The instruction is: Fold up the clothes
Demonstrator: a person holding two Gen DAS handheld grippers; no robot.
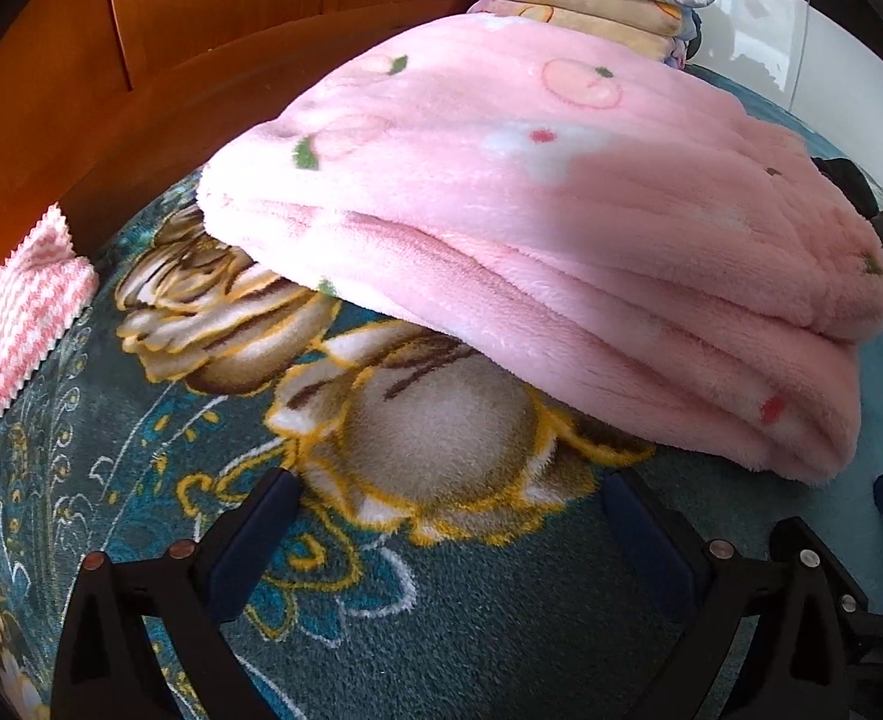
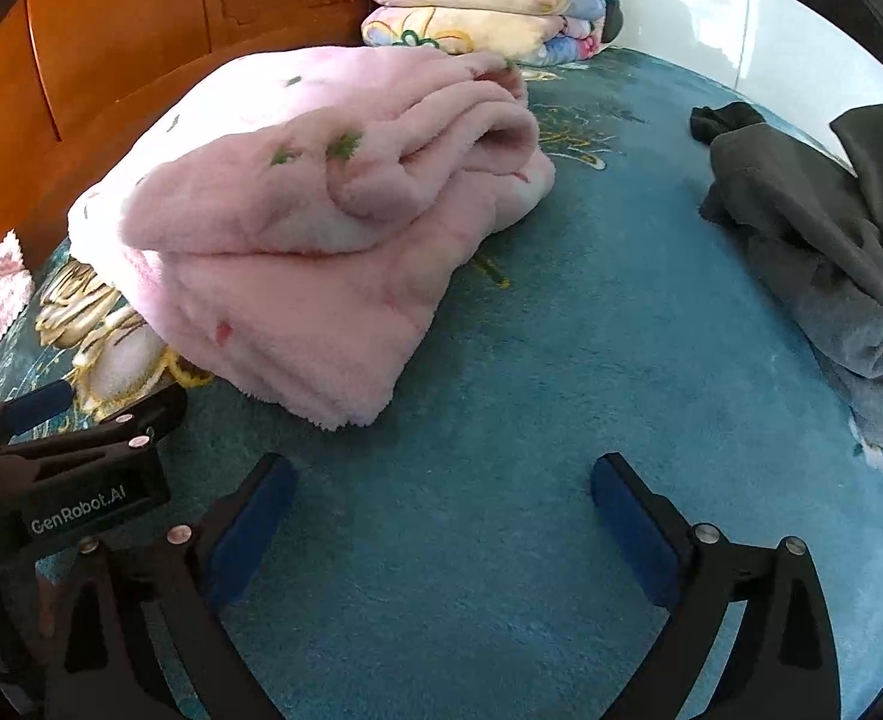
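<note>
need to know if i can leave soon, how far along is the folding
Done: the pink fleece garment lies folded in layers on the teal blanket, and a stack of folded bedding sits behind it. In hand: nothing; the left gripper and the right gripper are both open and empty. Left: the dark grey clothes lie crumpled at the right, not yet folded.

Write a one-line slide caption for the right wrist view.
Open right gripper hovers over teal bedspread, facing folded pink garment; dark clothes wait at right.

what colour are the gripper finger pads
Dark blue pads, clearest in the right wrist view.
</note>
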